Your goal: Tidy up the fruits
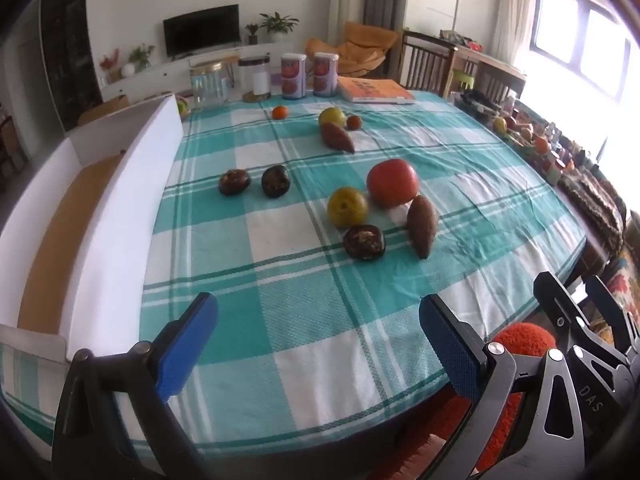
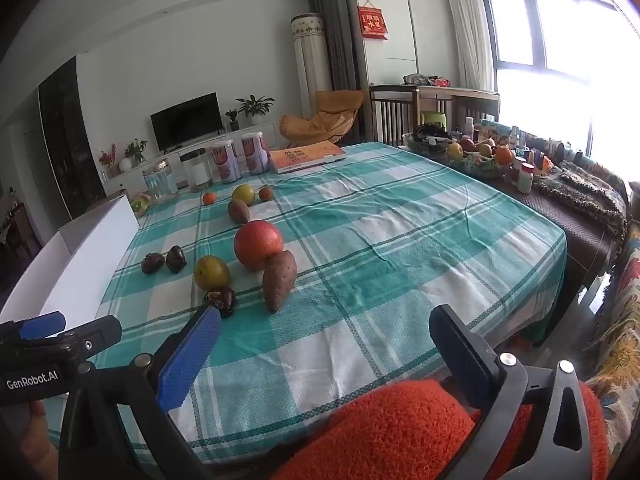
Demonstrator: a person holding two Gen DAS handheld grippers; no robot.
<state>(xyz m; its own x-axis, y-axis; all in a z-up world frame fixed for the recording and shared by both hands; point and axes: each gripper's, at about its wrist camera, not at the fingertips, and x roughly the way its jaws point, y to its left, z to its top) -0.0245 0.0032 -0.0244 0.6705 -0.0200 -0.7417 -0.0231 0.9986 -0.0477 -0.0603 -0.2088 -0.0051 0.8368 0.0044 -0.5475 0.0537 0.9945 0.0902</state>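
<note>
Fruits lie loose on the checked tablecloth (image 1: 280, 312). Nearest are a big red-orange fruit (image 1: 392, 182), a yellow-green fruit (image 1: 347, 207), a brown pointed fruit (image 1: 422, 226) and a dark round fruit (image 1: 364, 242). Two more dark fruits (image 1: 234, 181) lie to the left. Further back sit another yellow-green fruit (image 1: 331, 117), a brown pointed one (image 1: 337, 137) and two small orange ones (image 1: 280, 112). A white box (image 1: 120, 216) with a brown floor stands at the left. My left gripper (image 1: 318, 340) is open and empty near the table's front edge. My right gripper (image 2: 324, 354) is open and empty, beside it.
Two printed cans (image 1: 293, 76), glass jars (image 1: 208, 85) and an orange book (image 1: 374, 89) stand at the table's far edge. A fruit bowl (image 2: 476, 156) and bottles crowd a side table on the right. An orange fuzzy cushion (image 2: 384, 432) lies below the front edge.
</note>
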